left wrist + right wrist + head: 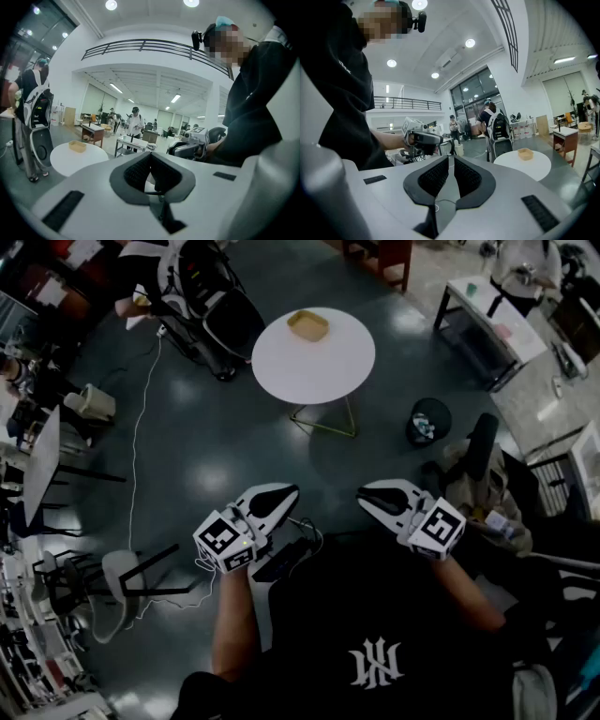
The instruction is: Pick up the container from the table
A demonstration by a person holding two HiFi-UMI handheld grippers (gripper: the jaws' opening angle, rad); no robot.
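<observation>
Holds left tongs (284, 493) and right tongs (367, 495) side by side close to the body, both squeezed fully shut with nothing between the pads. Points them roughly toward a round white surface (323, 371) across a stretch of dark floor (216, 451). Leaves the tan container (307, 325) on that surface's far left part, well apart from both tongs, untouched.
</observation>
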